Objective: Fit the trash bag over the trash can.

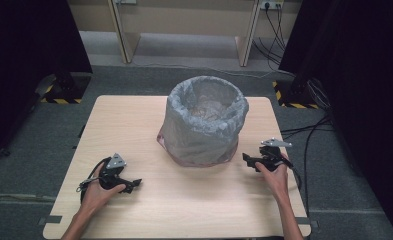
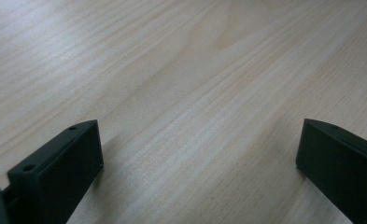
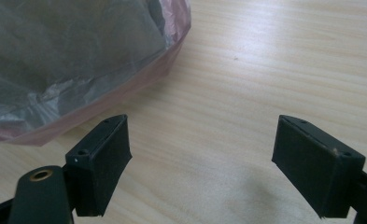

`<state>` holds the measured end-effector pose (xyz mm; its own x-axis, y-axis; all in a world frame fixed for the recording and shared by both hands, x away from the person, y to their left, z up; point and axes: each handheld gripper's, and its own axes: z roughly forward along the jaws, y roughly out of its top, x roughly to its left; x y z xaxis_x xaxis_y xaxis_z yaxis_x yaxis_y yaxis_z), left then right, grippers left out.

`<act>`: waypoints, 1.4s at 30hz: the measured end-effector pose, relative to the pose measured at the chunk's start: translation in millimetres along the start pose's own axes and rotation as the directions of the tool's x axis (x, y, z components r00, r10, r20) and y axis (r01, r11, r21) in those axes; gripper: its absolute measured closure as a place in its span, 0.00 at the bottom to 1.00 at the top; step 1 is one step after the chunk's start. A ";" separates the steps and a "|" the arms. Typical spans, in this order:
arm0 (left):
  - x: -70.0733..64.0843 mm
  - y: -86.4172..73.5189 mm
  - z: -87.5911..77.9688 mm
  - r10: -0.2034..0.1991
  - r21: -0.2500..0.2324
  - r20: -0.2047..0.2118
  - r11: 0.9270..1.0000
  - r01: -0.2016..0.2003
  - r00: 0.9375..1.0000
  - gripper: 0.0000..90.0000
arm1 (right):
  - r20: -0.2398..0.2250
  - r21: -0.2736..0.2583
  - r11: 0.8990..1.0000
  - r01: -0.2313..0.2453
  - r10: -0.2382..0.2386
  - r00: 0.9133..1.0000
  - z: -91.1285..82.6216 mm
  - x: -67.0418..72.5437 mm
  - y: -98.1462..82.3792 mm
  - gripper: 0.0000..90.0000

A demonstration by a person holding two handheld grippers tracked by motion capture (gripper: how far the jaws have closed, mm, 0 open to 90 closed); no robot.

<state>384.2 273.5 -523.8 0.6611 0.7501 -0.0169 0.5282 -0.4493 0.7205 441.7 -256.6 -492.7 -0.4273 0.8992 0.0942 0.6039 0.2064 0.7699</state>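
Black tools (image 1: 134, 184), grey three-cornered plates, trailing cables, bare forearms.

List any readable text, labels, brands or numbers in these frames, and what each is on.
None readable.
Bin and its grey liner bag: no print or label to be seen.
Left claw and right claw: plain black, no markings legible.
Yellow-and-black hazard stripes on the floor by the stand bases: a pattern, no words.
Wall socket at the top edge: too small to read.

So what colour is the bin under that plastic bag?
Pink bin, best in the right gripper view; the bag is see-through grey.
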 end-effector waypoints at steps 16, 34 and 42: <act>-0.3 -0.1 -0.1 0.004 0.000 0.004 1.000 -0.004 1.000 0.00 | -0.005 0.036 0.999 0.039 -0.038 0.999 -1.2 12.1 -15.4 0.21; -0.5 -0.3 -0.1 0.005 0.000 0.004 1.000 -0.005 1.000 0.00 | 0.028 0.056 0.997 0.047 -0.049 0.998 -13.4 12.8 -34.6 0.21; -0.6 -0.3 -0.2 0.004 0.000 0.005 1.000 -0.004 1.000 0.00 | 0.037 0.064 0.996 0.063 -0.066 0.997 -17.6 15.0 -42.1 0.21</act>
<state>383.6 273.3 -523.9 0.6659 0.7459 -0.0169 0.5250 -0.4524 0.7209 398.0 -258.6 -512.6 -0.4410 0.8973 0.0203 0.6177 0.2871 0.7321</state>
